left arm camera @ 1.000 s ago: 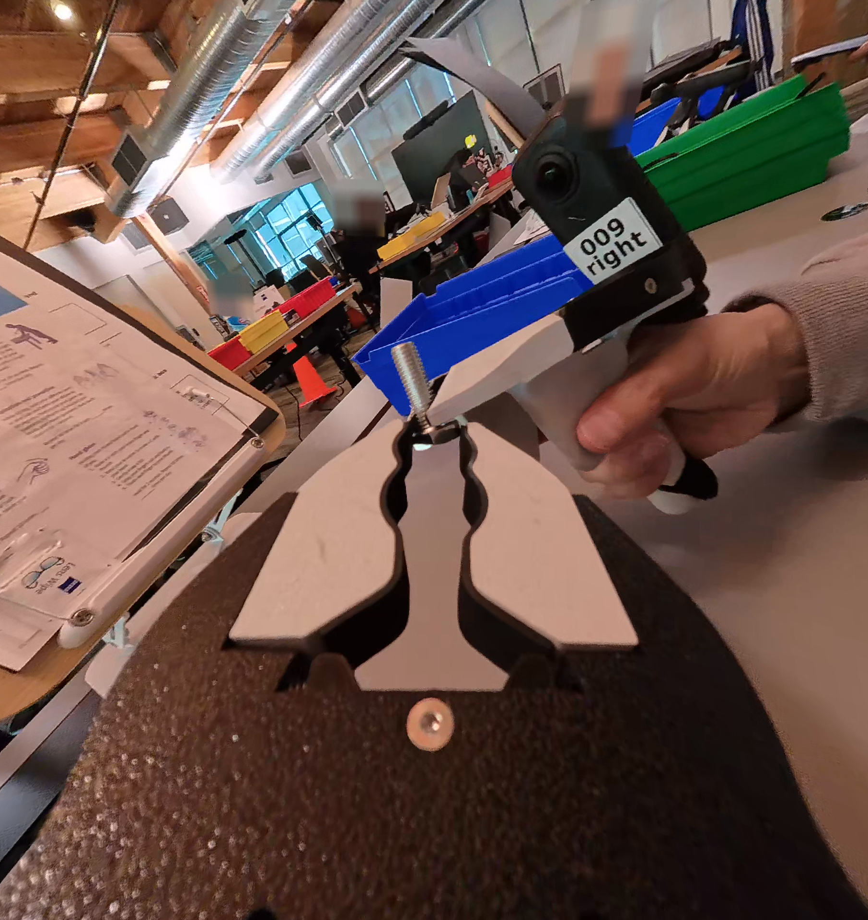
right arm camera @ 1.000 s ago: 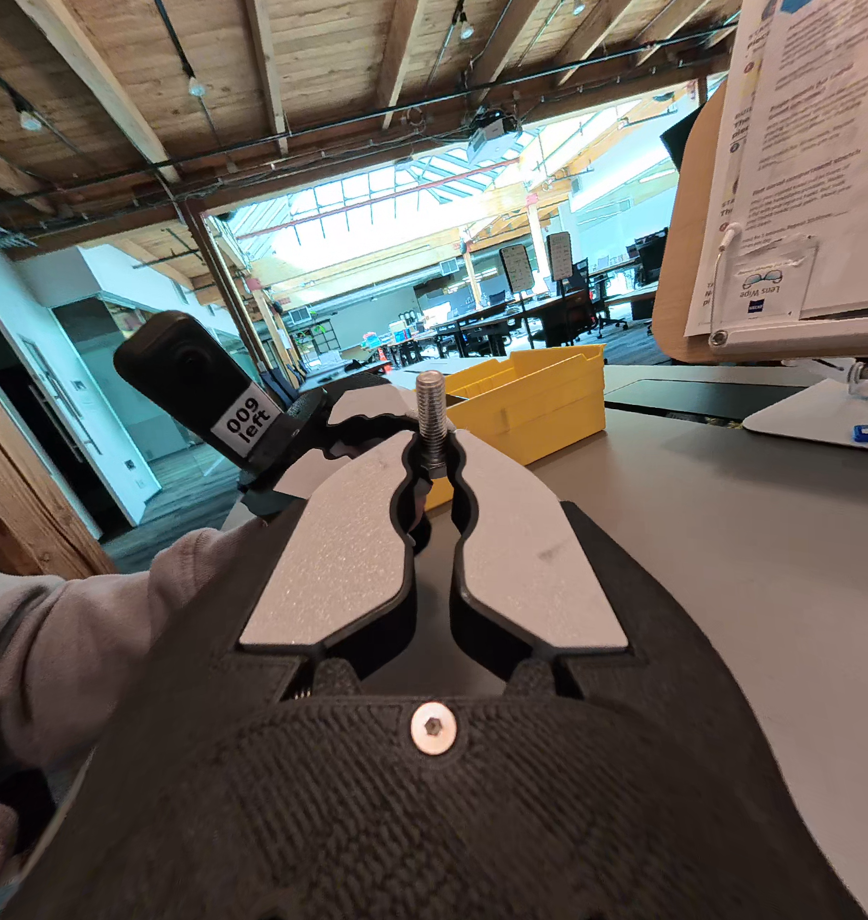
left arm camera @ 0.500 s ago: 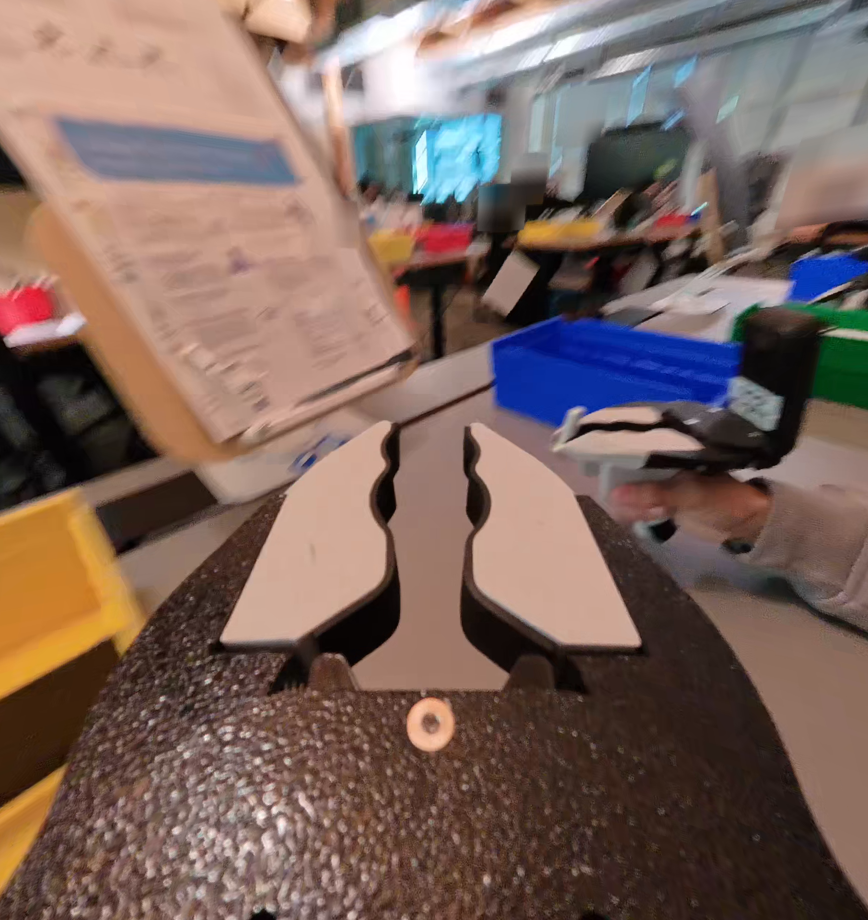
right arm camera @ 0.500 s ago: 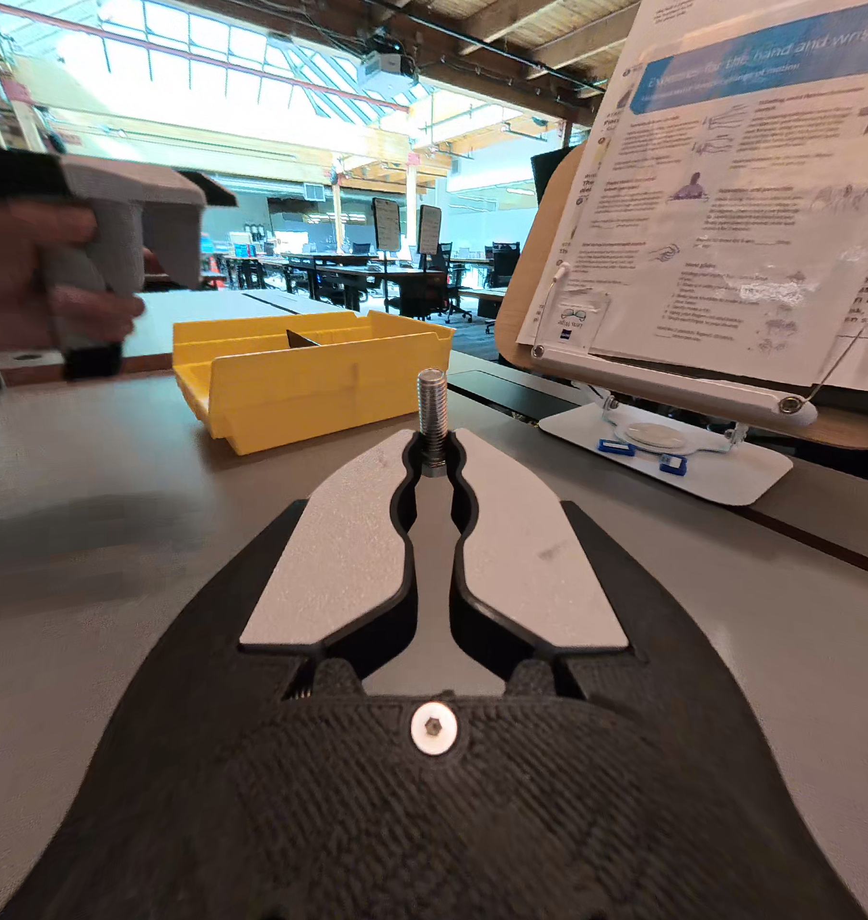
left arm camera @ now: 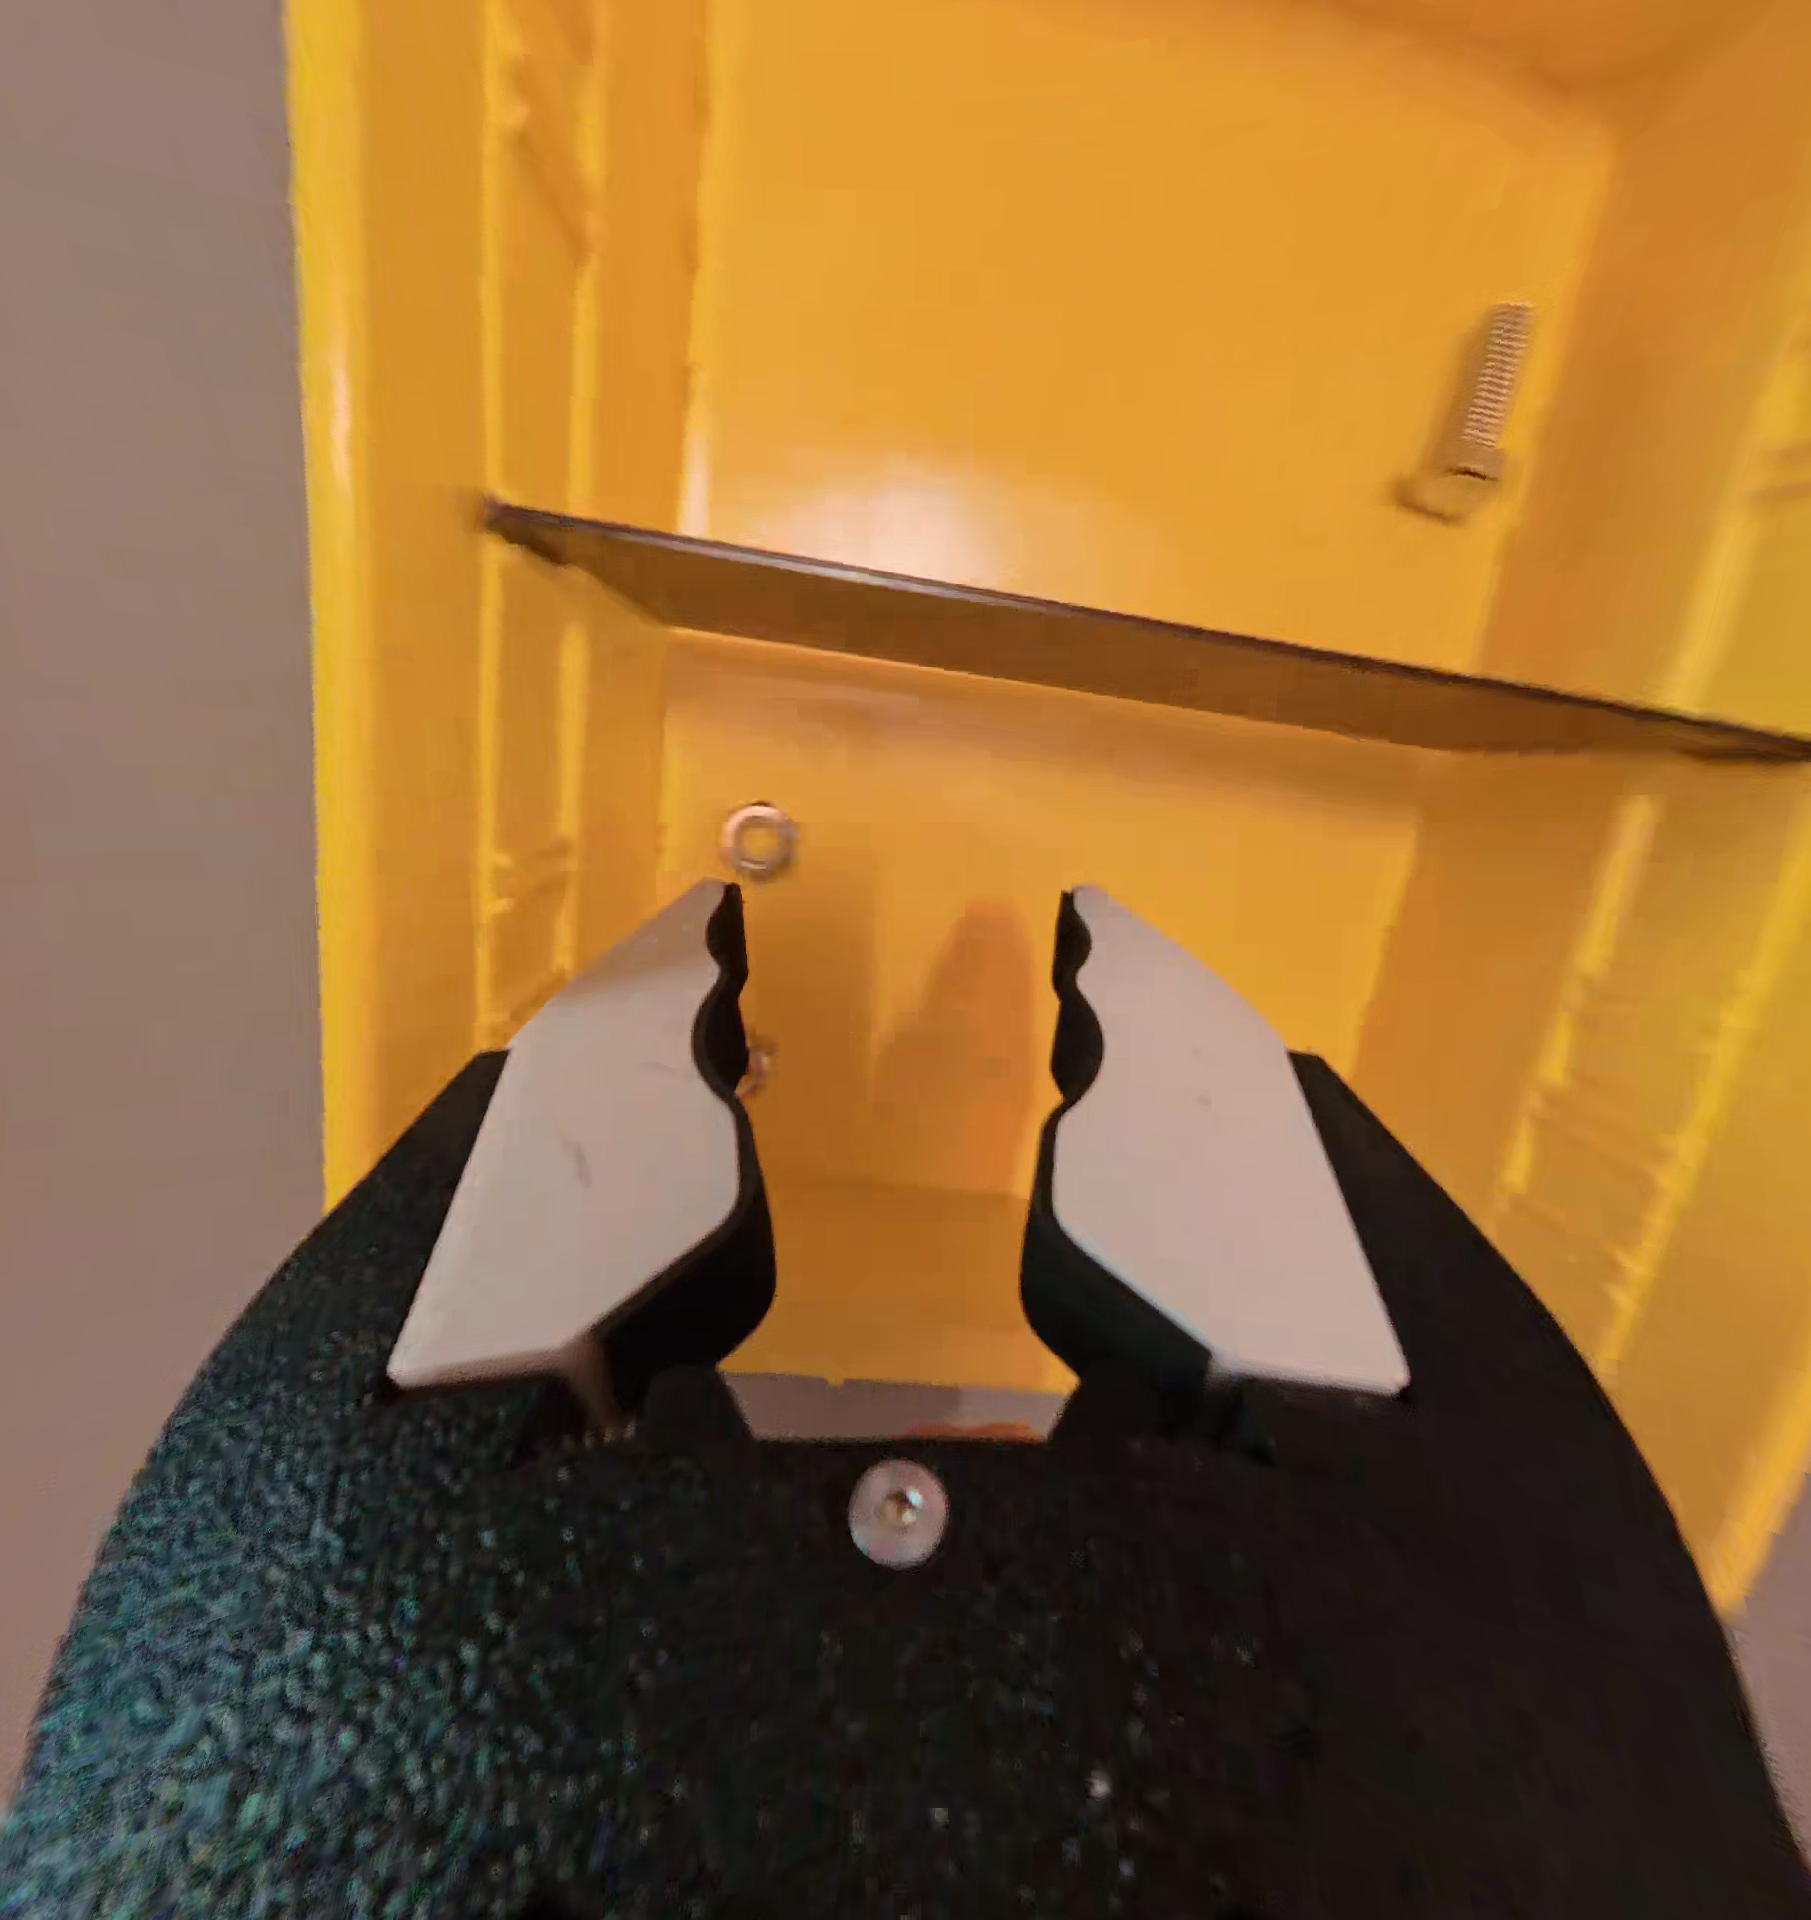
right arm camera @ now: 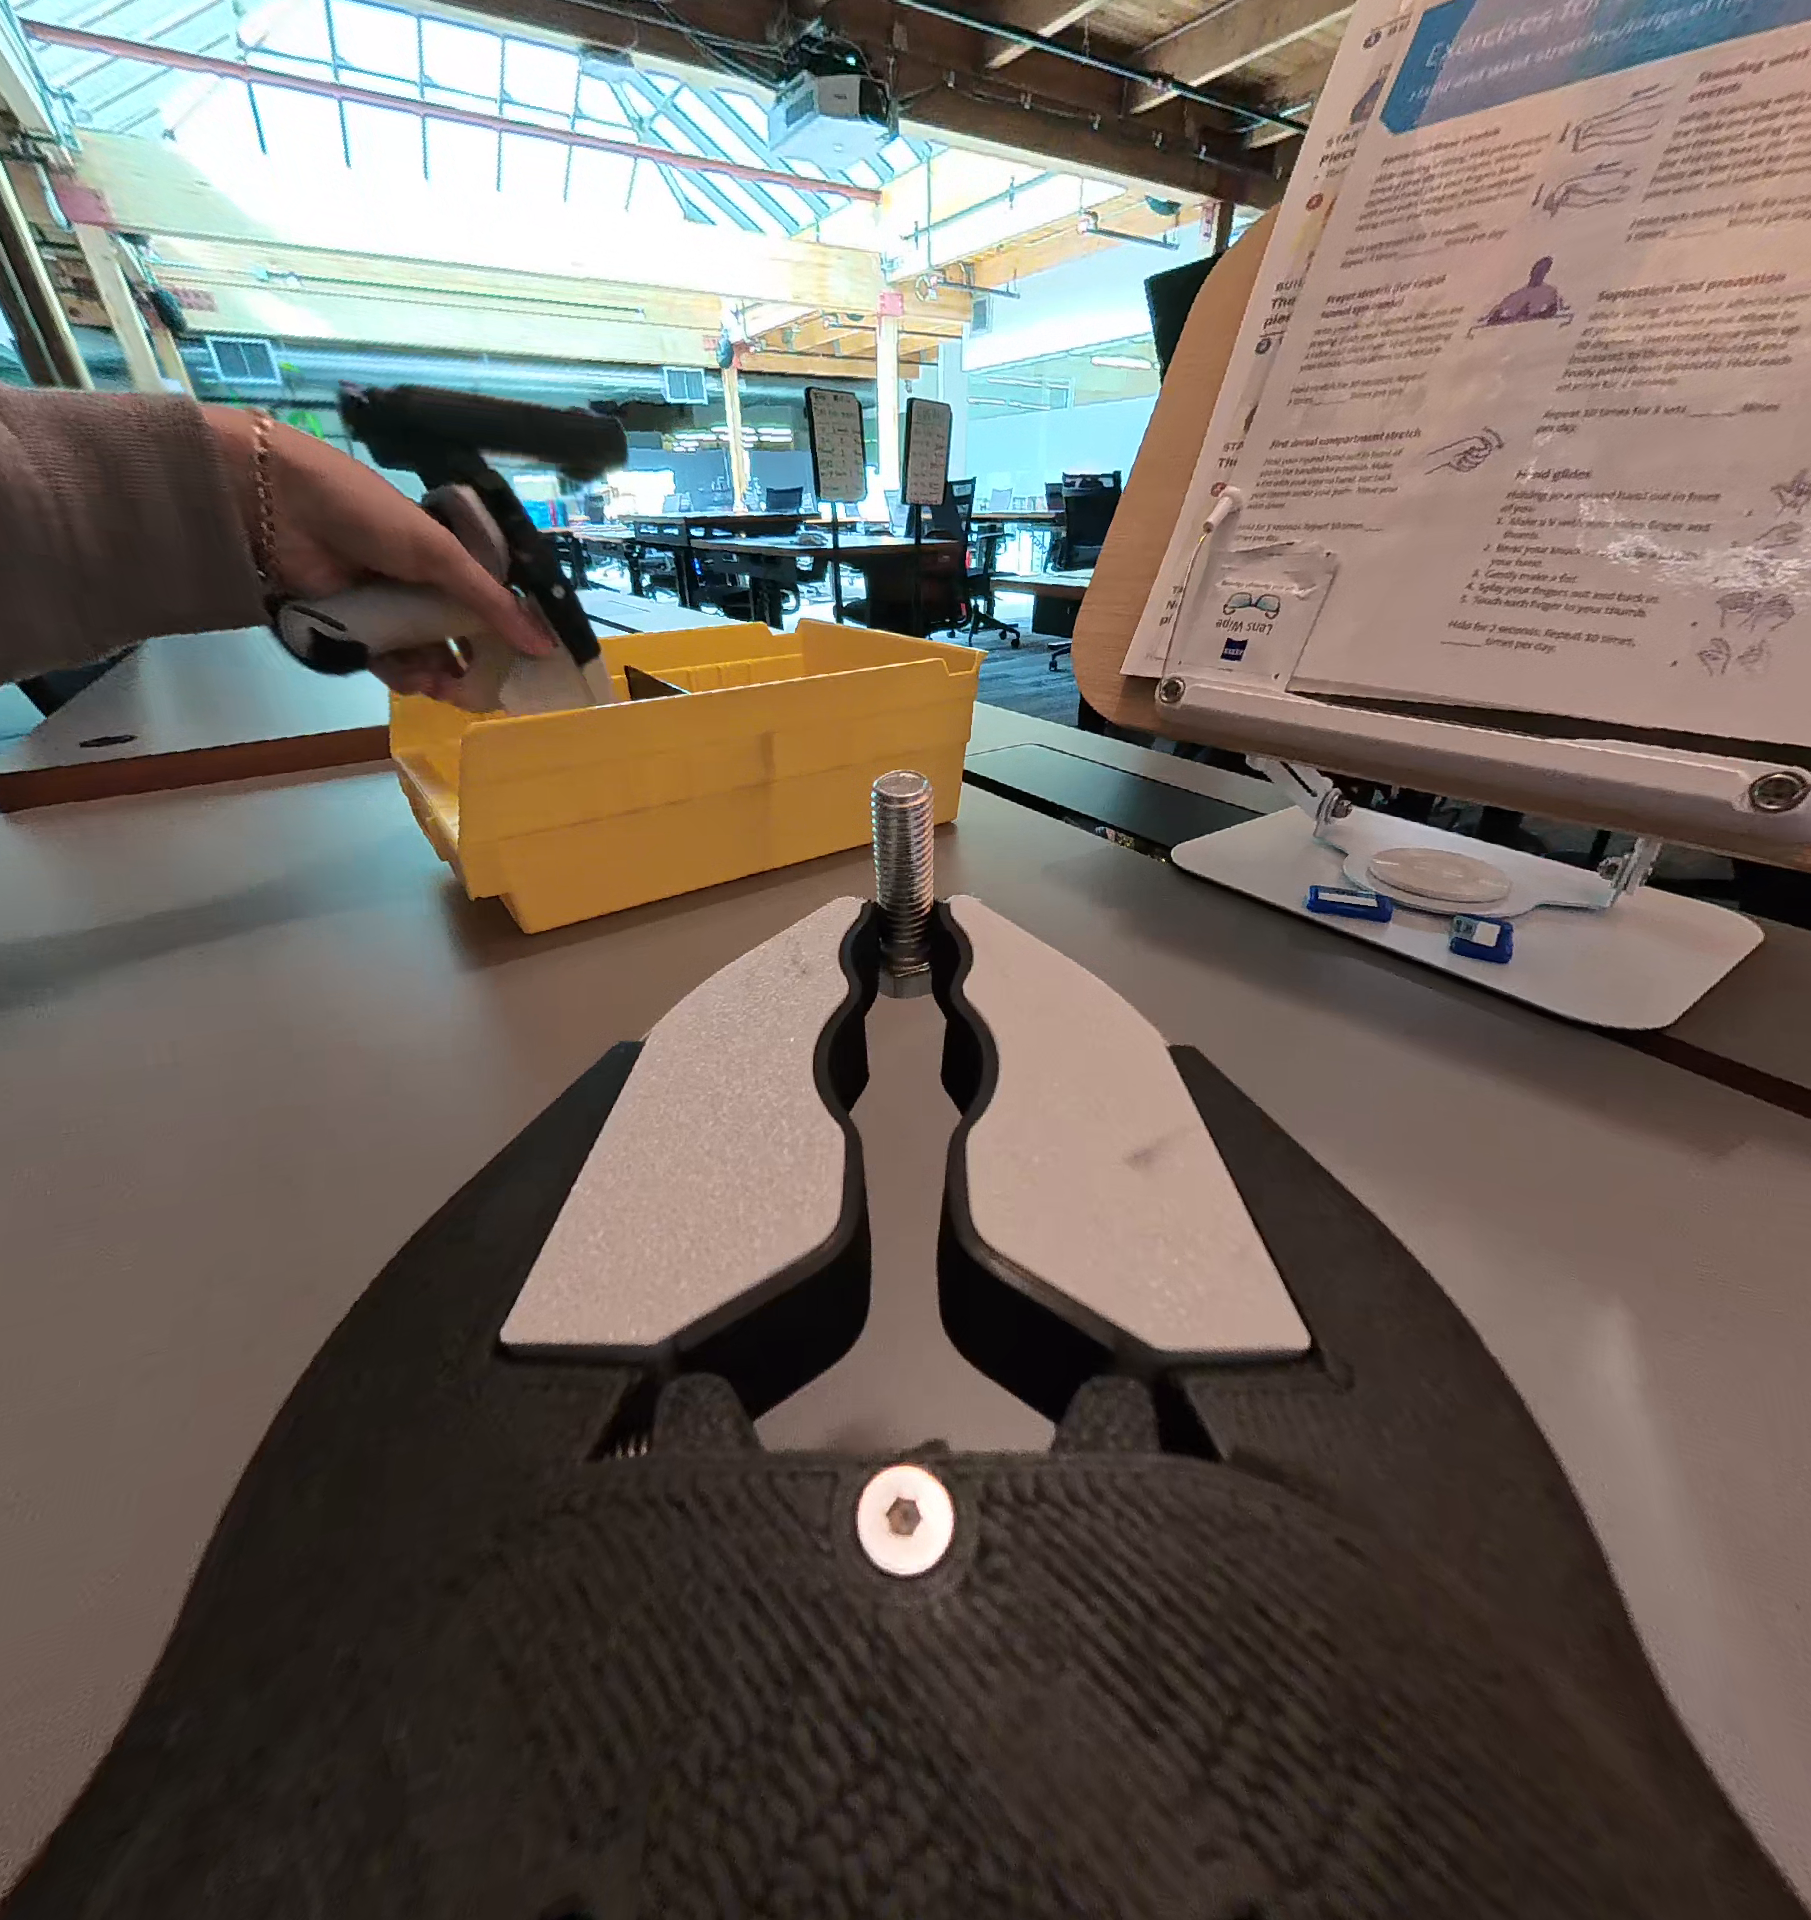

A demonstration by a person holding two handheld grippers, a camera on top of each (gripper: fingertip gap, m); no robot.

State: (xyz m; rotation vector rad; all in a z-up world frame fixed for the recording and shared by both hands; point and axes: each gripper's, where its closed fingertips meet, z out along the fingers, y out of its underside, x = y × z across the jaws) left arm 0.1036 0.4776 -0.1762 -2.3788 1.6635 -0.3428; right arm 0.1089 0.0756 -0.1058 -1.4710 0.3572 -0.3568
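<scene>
L gripper (left arm camera: 899,904), wide open & empty, is held over bin (left arm camera: 413,623), washer (left arm camera: 762,829) just past its L fingertip; bolt (right arm camera: 902,873) is clamped upright in R gripper (right arm camera: 906,914).

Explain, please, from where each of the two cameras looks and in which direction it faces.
Left wrist view: sits on the left gripper, faces down into the yellow plastic bin; its fingers stand open near a small metal washer.
Right wrist view: sits on the right gripper, faces level across the grey table; its fingers clamp an upright threaded steel bolt.
Shared: the bin and the left gripper, which also appear in the right wrist view.
</scene>
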